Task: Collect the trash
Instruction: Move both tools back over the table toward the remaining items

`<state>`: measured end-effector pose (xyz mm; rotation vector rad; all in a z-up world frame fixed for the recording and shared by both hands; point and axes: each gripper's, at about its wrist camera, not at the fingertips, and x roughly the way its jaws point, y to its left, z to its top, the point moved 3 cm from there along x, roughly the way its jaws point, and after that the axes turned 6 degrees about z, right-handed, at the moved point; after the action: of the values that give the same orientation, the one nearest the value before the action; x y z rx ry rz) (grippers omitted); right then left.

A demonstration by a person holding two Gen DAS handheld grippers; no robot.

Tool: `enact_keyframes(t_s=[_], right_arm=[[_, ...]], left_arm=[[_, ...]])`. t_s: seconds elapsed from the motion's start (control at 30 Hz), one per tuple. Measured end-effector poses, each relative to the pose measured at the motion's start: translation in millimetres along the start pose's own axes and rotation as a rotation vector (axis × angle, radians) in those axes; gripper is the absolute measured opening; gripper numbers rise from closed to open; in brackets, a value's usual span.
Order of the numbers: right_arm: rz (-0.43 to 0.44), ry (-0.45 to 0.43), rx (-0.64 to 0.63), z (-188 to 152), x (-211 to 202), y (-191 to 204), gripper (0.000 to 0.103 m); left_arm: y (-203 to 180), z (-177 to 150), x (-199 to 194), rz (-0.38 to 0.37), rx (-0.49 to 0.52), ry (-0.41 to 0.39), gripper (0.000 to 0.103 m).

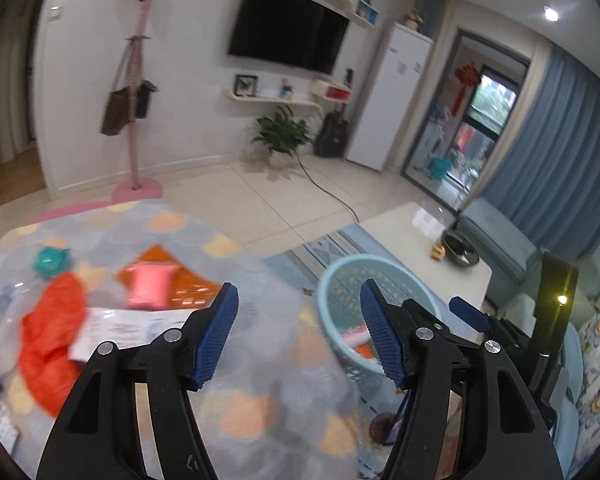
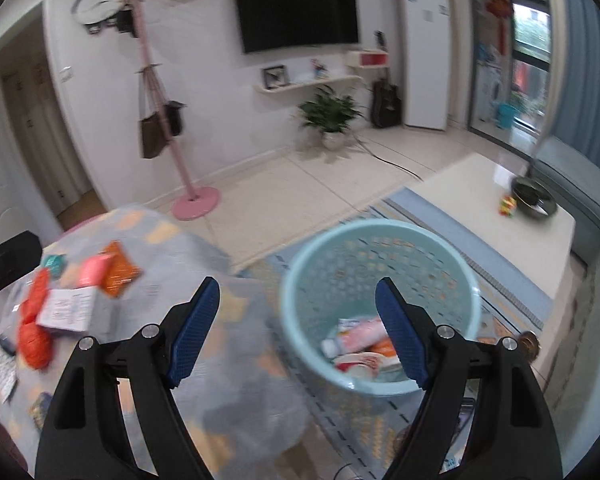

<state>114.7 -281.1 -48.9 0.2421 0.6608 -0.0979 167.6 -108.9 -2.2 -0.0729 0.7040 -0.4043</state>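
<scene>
My left gripper (image 1: 298, 292) stands open with nothing between its blue pads, above the round table's patterned cloth (image 1: 236, 264). Trash lies on the left of the table: an orange plastic bag (image 1: 48, 340), a pink packet (image 1: 150, 286), an orange packet (image 1: 188, 296), a teal item (image 1: 50, 262) and a white printed box (image 1: 112, 330). A light blue mesh basket (image 1: 340, 276) stands on the floor to the right of the table. My right gripper (image 2: 298, 282) is wide open and empty, with its right finger over the basket (image 2: 380, 236). A pink tube (image 2: 360, 334) and other wrappers lie inside the basket.
A white coffee table (image 2: 480, 216) with a black bowl (image 2: 534, 198) sits beyond the basket on a blue rug (image 2: 512, 280). A pink coat stand (image 2: 196, 200) and a potted plant (image 2: 332, 114) stand by the far wall. A grey-blue sofa (image 2: 572, 176) is at the right.
</scene>
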Motion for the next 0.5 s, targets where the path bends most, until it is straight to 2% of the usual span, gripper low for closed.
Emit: enact_keyframes(t_s=[0.2, 0.5], right_arm=[[0.116, -0.005, -0.108, -6.4, -19.2, 66.3, 0.076], [0.334, 0.056, -0.255, -54.5, -38.4, 164.0, 0.077]], left_arm=[[53.5, -8.4, -45.9, 0.084, -0.062, -0.063, 0.066], [159.2, -35.6, -96.9, 0.269, -0.172, -0.096, 0.069]])
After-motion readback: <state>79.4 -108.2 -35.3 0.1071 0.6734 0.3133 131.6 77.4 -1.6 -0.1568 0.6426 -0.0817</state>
